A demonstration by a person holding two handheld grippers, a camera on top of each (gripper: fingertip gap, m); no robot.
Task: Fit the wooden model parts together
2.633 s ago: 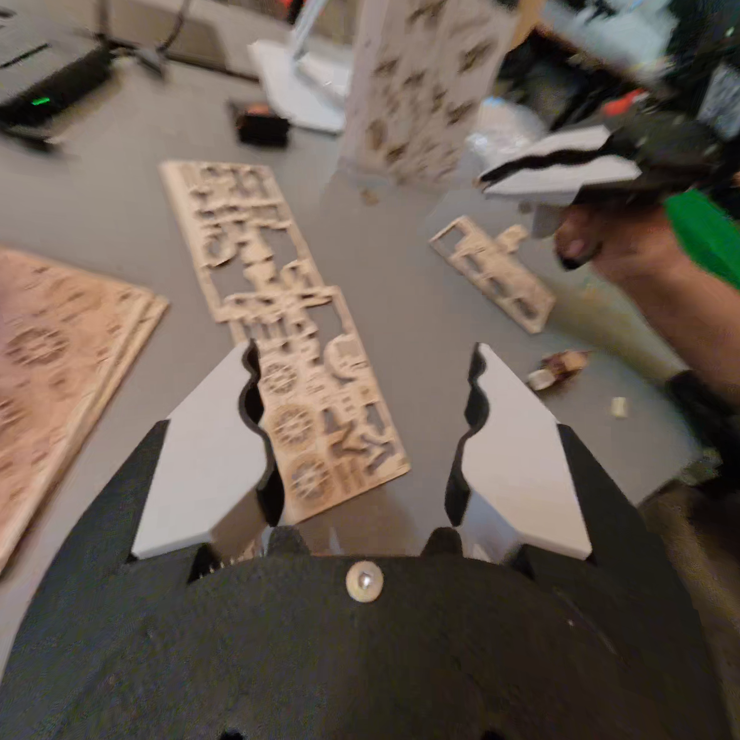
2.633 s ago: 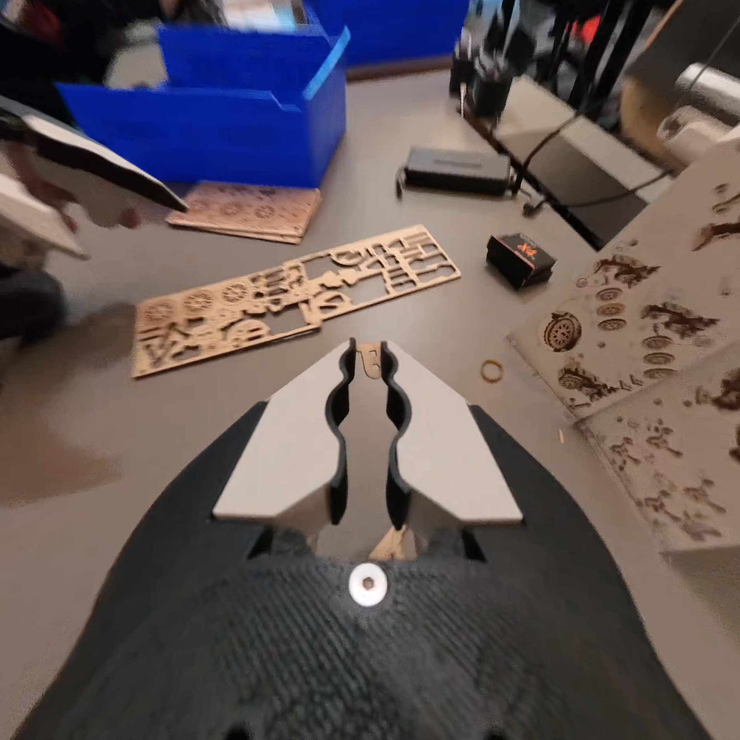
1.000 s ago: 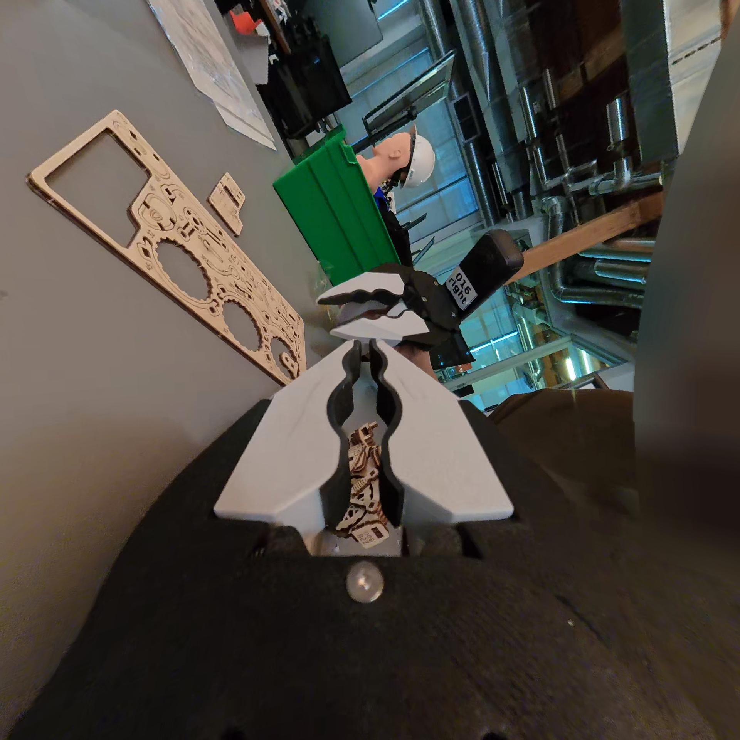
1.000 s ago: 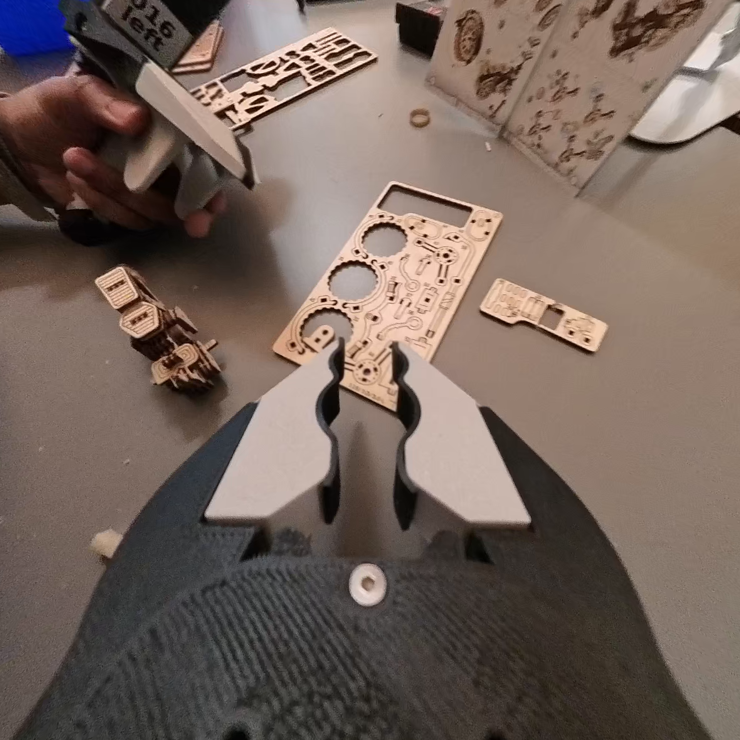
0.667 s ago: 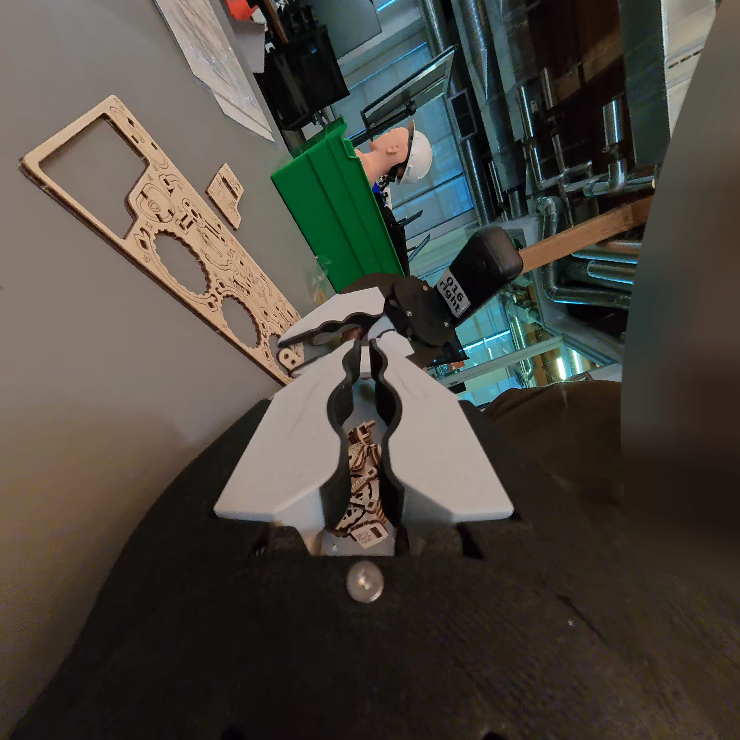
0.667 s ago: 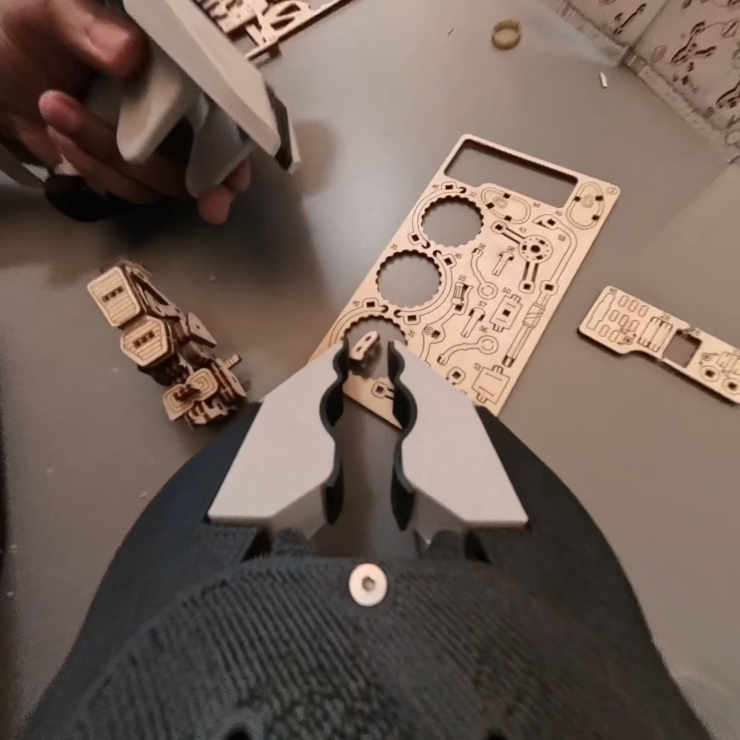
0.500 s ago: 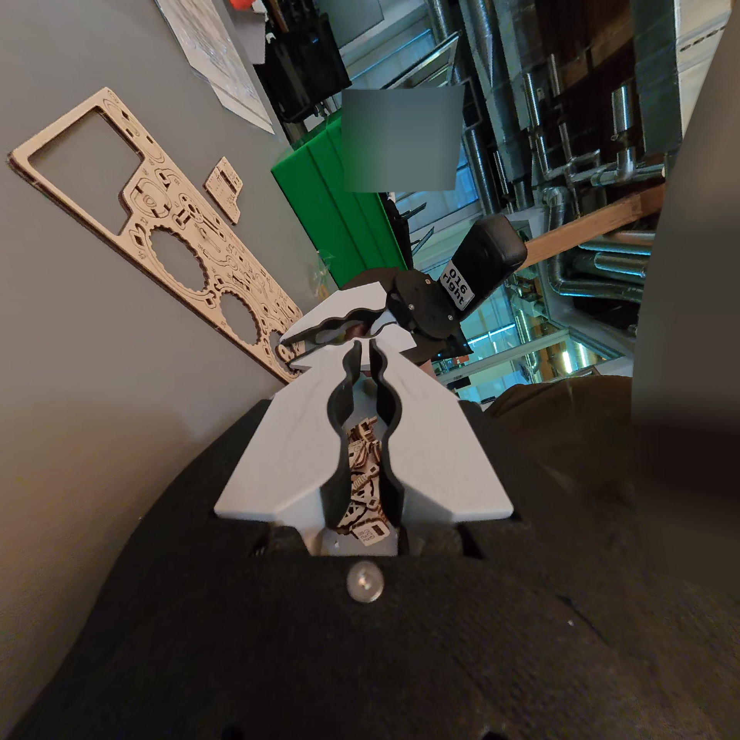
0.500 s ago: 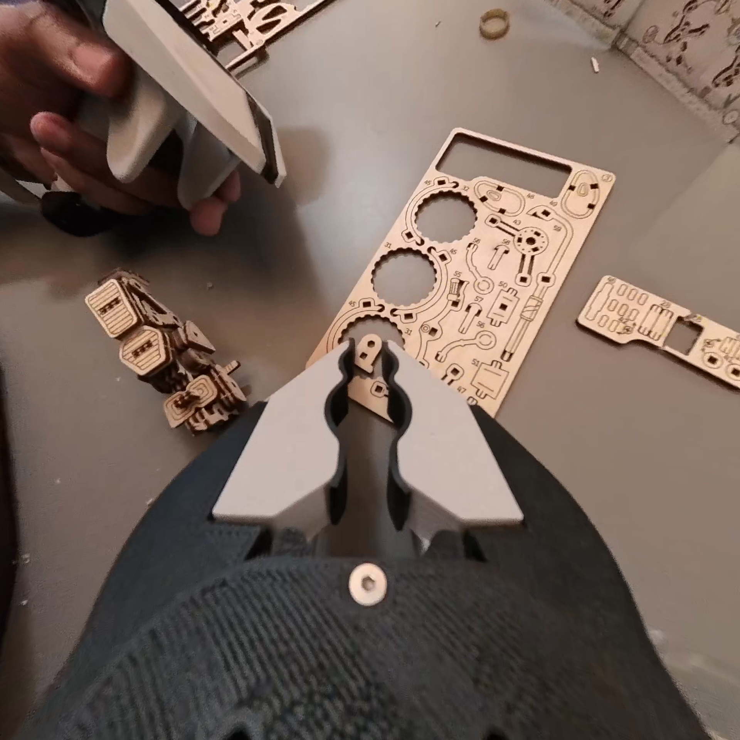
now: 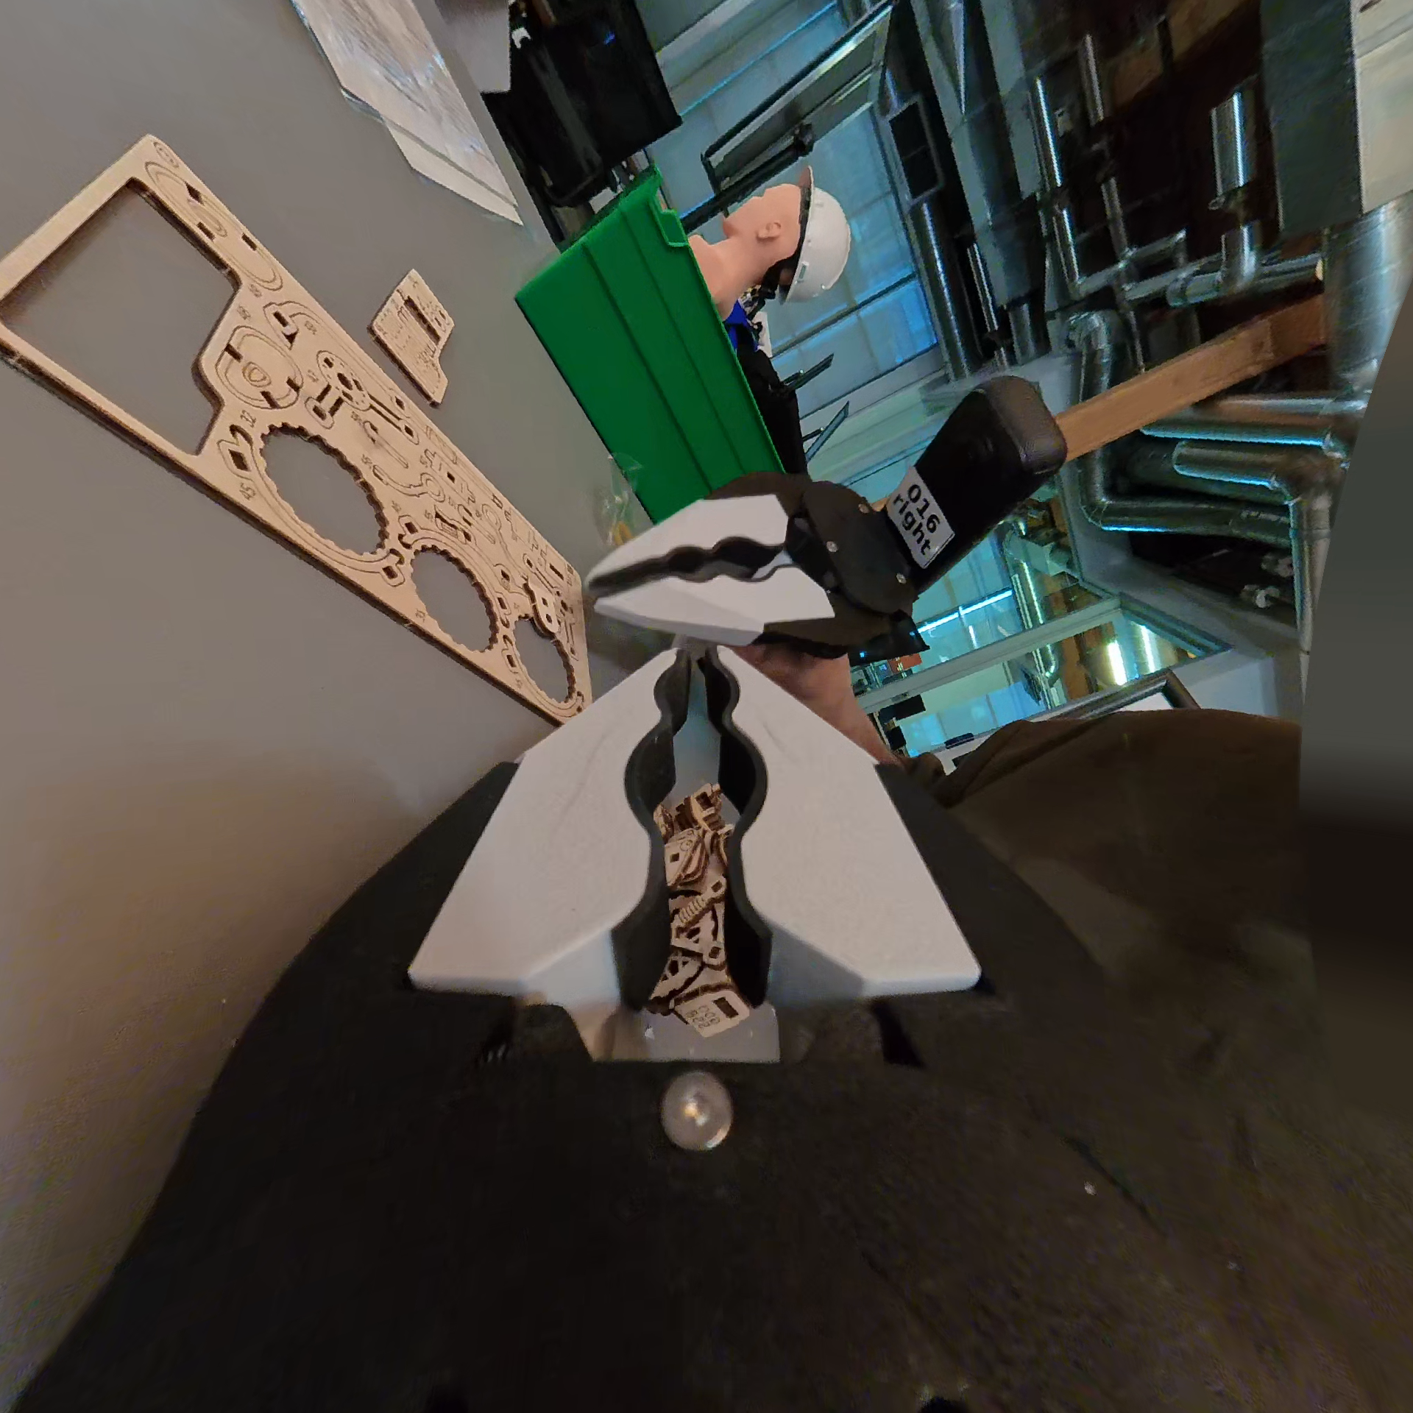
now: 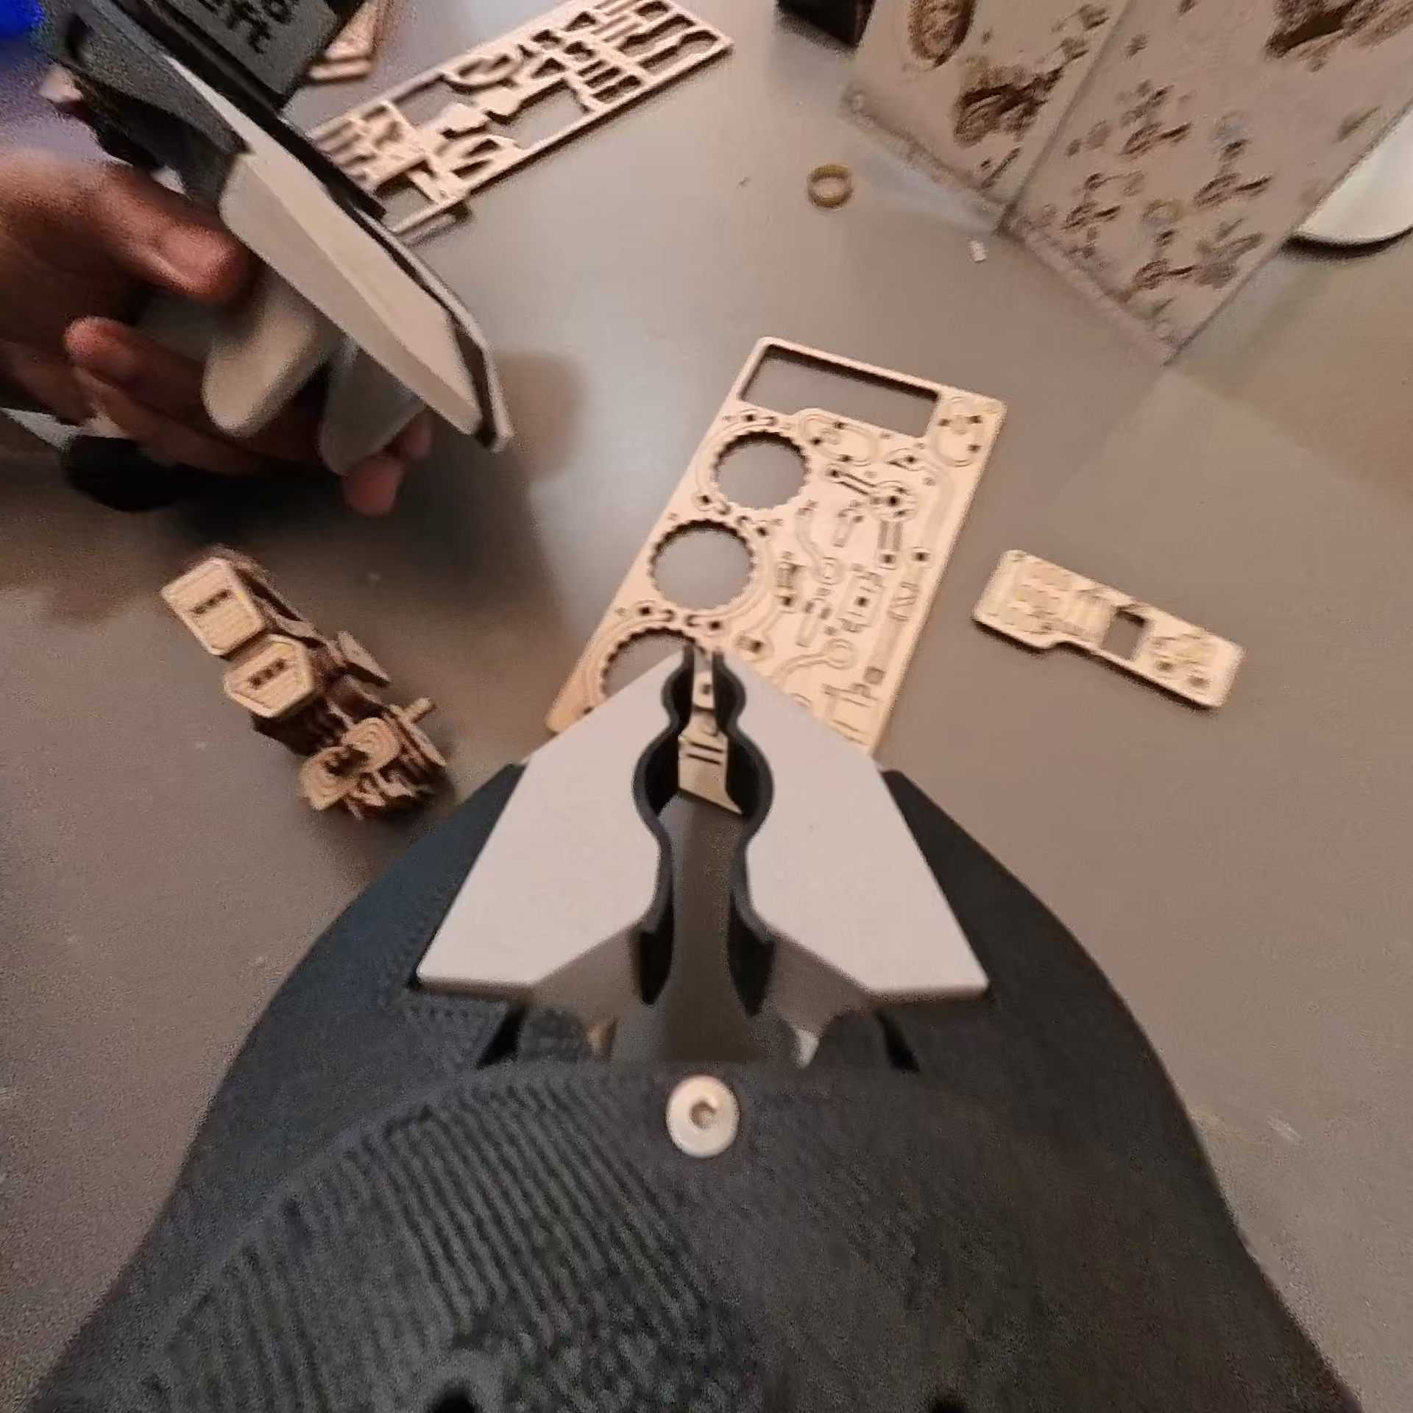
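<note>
My right gripper (image 10: 697, 659) is shut on a small flat wooden piece (image 10: 700, 738), held just above the near corner of a wooden sheet with round toothed holes (image 10: 864, 535). It also shows in the left wrist view (image 9: 600, 592), next to that sheet (image 9: 306, 428). A part-built wooden model (image 10: 306, 688) lies on the grey table to the left. My left gripper (image 10: 485, 417) hangs over it, turned on its side, jaws nearly together and holding nothing. In the left wrist view the model (image 9: 692, 902) shows through the gap behind the left gripper's tips (image 9: 692, 661).
A small cut-out panel (image 10: 1109, 627) lies right of the sheet. A long parts sheet (image 10: 535, 99), a small ring (image 10: 829, 183) and upright printed sheets (image 10: 1109, 153) are farther back. A green bin (image 9: 642, 367) stands at the table's edge. A hand (image 10: 115, 306) holds the left gripper. There is about 7 cm between the tips of the two grippers.
The right gripper came down on the sheet's near corner, closed on the small piece and lifted it. The left gripper shut early on, turned sideways and has since barely moved.
</note>
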